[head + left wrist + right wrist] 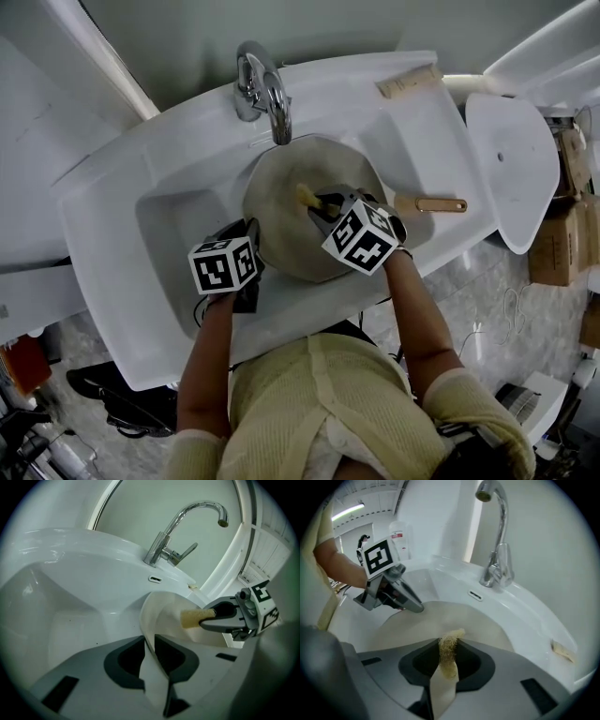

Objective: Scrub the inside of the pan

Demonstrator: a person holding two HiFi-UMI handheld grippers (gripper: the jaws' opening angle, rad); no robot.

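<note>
Person's arms [208, 356] reaching over white ceramic sink [178, 225]; left gripper [150, 656] clamping rim of round beige pan [286, 230], tilting in basin below chrome faucet [267, 94]; right gripper [447, 656] pinching yellow fibrous scrubber [307, 196] over pan's inside.

No word, number or brand can be read anywhere. The left cube [225, 265] and the right cube [364, 236] carry only black-and-white square marker patterns, not letters. A bottle [399, 538] past the sink's far rim in the right gripper view bears a red label, but its print is too small to make out.
</note>
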